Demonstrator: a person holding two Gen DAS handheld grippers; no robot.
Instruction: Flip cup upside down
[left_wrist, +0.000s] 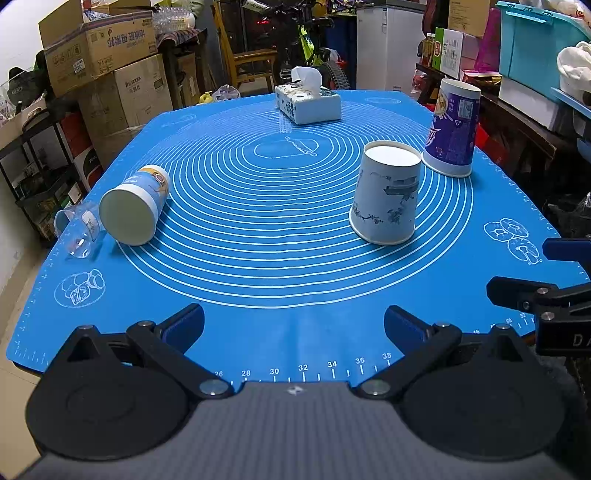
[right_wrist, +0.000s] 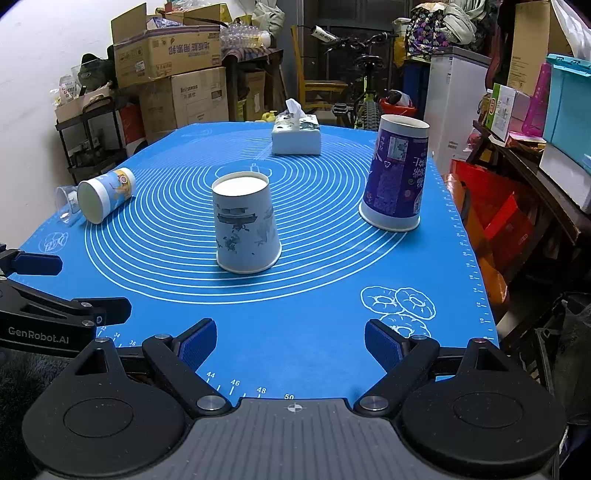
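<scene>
A cluttered storeroom of cartons surrounds a blue mat printed with rings and a ruler edge reading 26 to 38. From the left: a clear cup and a yellow-blue cup lie on their sides, touching, then a white cup and a purple cup stand mouth-down – apparently already flipped. Both tongs hang wide and empty at the near edge, left gripper and right gripper. Likely next step – the left gripper takes the yellow-blue cup across its body and sets it mouth-down. "GenRobot.AI" shows on the left gripper's housing in the right view.
</scene>
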